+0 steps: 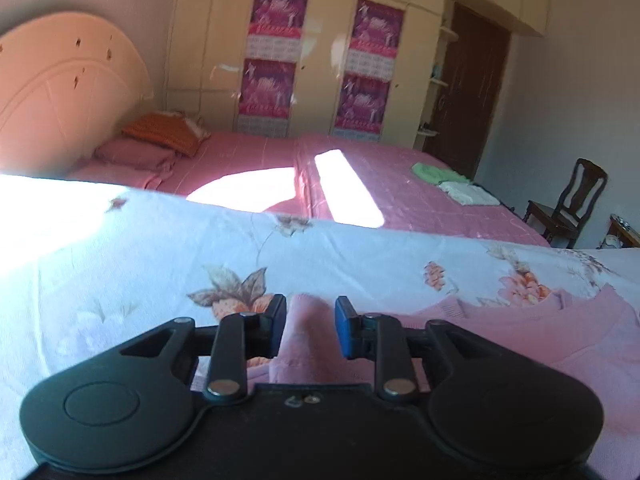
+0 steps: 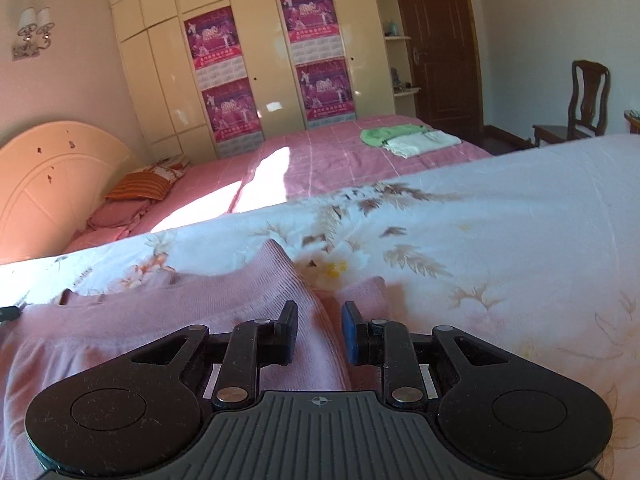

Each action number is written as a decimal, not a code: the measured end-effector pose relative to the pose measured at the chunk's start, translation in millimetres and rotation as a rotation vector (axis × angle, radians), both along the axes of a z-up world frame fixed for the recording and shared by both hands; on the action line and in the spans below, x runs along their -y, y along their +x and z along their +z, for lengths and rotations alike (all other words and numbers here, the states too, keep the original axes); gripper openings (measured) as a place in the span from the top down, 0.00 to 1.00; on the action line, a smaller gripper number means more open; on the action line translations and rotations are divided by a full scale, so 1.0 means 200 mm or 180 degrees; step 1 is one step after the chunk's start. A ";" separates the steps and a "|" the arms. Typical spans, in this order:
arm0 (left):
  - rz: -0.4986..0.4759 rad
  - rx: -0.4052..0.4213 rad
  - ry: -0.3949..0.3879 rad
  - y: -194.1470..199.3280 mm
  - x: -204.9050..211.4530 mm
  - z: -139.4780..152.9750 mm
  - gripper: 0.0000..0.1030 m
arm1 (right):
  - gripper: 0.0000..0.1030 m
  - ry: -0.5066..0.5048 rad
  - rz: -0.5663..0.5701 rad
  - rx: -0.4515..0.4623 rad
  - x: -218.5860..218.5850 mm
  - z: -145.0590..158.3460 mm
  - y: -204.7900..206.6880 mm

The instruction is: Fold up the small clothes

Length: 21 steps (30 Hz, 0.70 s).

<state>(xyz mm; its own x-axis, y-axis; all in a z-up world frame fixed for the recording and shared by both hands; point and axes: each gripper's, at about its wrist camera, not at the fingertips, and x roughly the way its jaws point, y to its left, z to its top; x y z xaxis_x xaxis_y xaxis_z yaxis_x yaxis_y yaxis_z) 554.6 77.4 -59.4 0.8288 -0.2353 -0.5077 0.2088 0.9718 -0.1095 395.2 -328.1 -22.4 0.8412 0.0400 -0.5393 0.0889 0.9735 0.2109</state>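
A pink knit sweater (image 1: 500, 332) lies spread on a white floral sheet (image 1: 160, 256). In the left wrist view my left gripper (image 1: 311, 328) has its jaws apart around a raised fold of the sweater's left edge, with gaps on both sides. In the right wrist view the same sweater (image 2: 160, 320) lies to the left, and my right gripper (image 2: 319, 332) has its jaws apart around a raised ridge of the sweater's right shoulder or sleeve. The fabric between the jaws is not pinched tight in either view.
Beyond the sheet is a pink bed (image 2: 328, 152) with folded green and white clothes (image 2: 404, 138), pillows (image 2: 140, 188) and a headboard (image 2: 44, 172). A cream wardrobe with posters (image 2: 248, 60), a dark door (image 2: 436, 40) and a wooden chair (image 2: 576, 100) stand behind.
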 end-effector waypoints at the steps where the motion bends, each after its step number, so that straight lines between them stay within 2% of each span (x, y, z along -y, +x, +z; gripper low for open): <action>1: -0.0134 0.0095 0.0075 -0.05 0.05 0.02 0.69 | 0.77 -0.0090 0.0073 0.0008 -0.02 0.02 0.02; 3: -0.0377 0.0135 0.0237 -0.09 0.14 0.03 0.61 | 0.77 -0.0328 0.0161 -0.0081 -0.08 0.03 0.10; 5: -0.0497 0.0061 0.0443 -0.07 0.22 -0.03 0.61 | 0.77 -0.0357 0.0193 -0.0311 -0.09 0.00 0.21; 6: -0.0517 -0.0011 0.0471 -0.05 0.24 -0.06 0.61 | 0.77 -0.0356 0.0242 -0.0365 -0.09 -0.02 0.25; 7: -0.0511 -0.0120 0.0462 -0.03 0.24 -0.10 0.61 | 0.77 -0.0342 0.0348 -0.0417 -0.09 -0.05 0.28; 9: -0.0451 -0.0189 0.0375 -0.01 0.18 -0.16 0.61 | 0.93 -0.0435 0.0435 -0.0517 -0.09 -0.06 0.31; 11: -0.0366 -0.0205 0.0161 0.00 0.12 -0.17 0.62 | 0.93 -0.0223 0.0229 -0.0310 -0.01 -0.02 0.29; 12: -0.0314 -0.0224 0.0089 0.00 0.09 -0.18 0.64 | 0.93 -0.0188 0.0187 -0.0348 0.01 -0.04 0.30; 14: -0.0312 -0.0238 0.0110 0.01 0.10 -0.18 0.63 | 0.93 -0.0257 0.0243 -0.0595 0.00 -0.12 0.35; 16: -0.0335 -0.0239 0.0172 0.02 0.11 -0.17 0.62 | 0.92 -0.0228 0.0184 -0.0579 0.00 -0.12 0.35; 18: -0.0305 -0.0198 0.0253 0.00 0.13 -0.14 0.61 | 0.85 -0.0128 0.0076 -0.0524 0.01 -0.07 0.33; 19: -0.0317 -0.0074 0.0340 -0.05 0.16 -0.10 0.58 | 0.78 -0.0182 0.0054 -0.0383 -0.01 -0.02 0.28; 20: -0.0449 0.0120 0.0290 -0.13 0.21 -0.04 0.52 | 0.78 -0.0189 0.0142 -0.0252 -0.04 0.02 0.23; 21: -0.0530 0.0194 0.0198 -0.17 0.25 -0.01 0.48 | 0.78 -0.0150 0.0279 -0.0198 -0.08 0.05 0.19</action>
<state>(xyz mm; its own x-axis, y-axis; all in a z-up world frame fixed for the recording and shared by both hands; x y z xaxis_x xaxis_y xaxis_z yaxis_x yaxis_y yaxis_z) 519.9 27.5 -61.5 0.8107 -0.3415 -0.4754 0.3718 0.9277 -0.0324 433.8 -312.1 -11.9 0.8004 0.0852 -0.5933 0.0146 0.9868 0.1614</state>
